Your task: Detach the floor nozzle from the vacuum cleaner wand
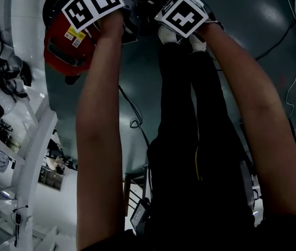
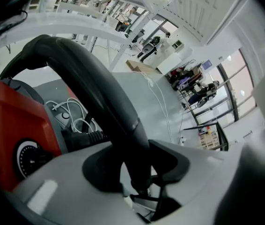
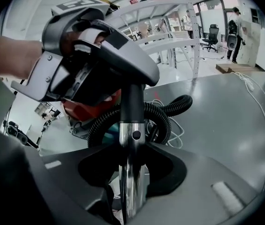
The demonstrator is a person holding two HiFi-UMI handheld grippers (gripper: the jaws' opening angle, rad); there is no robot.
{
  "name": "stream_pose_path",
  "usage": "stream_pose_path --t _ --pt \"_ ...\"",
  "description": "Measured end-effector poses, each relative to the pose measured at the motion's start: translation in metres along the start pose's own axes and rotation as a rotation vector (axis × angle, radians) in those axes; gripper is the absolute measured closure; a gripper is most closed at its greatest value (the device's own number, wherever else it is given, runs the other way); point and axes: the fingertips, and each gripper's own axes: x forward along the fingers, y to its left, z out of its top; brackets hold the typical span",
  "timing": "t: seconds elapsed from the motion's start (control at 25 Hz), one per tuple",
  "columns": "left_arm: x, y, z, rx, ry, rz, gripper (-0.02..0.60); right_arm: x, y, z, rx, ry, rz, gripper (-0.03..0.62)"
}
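The vacuum's chrome wand (image 3: pixel 131 172) runs up between the jaws of my right gripper (image 3: pixel 132 186), which is shut on it. Above the chrome sits a black sleeve (image 3: pixel 132 102) with a round button. My left gripper (image 2: pixel 135 172) is shut on the black curved handle tube (image 2: pixel 95 88) higher up; it shows in the right gripper view as the left gripper (image 3: pixel 123 74). The red vacuum body (image 1: pixel 64 48) lies behind, joined by a black ribbed hose (image 3: pixel 165 111). In the head view only the two marker cubes (image 1: pixel 93 5) top my arms. No floor nozzle shows.
The grey floor (image 3: pixel 226 107) carries a white cable (image 2: pixel 74 114) by the vacuum and thin cords (image 1: pixel 294 61) at right. White shelving (image 1: pixel 33 140) stands at left. My white shoes (image 1: pixel 169 35) are just below the grippers. A cardboard sheet (image 3: pixel 231 68) and people stand far off.
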Motion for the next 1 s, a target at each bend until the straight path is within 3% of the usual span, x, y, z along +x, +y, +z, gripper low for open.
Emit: stream_pose_path --t 0.16,0.48,0.64,0.84,1.0 --pt "-0.002 0.009 -0.003 0.004 -0.004 0.022 0.417 0.005 0.008 0.0 -0.004 0.021 0.017 0.427" --pt "0.004 0.015 -0.003 -0.03 -0.004 0.026 0.414 0.01 0.005 0.0 0.003 0.039 -0.029 0.425" --pt "-0.022 0.015 0.026 0.008 -0.083 0.044 0.426 0.009 -0.019 -0.022 0.032 0.099 -0.057 0.425" --pt "-0.023 0.027 0.03 -0.048 -0.079 0.018 0.425 0.004 -0.026 -0.017 0.028 0.047 -0.05 0.425" --pt "-0.012 0.018 0.012 0.019 -0.044 0.039 0.425 0.008 -0.02 -0.015 0.019 0.045 -0.031 0.425"
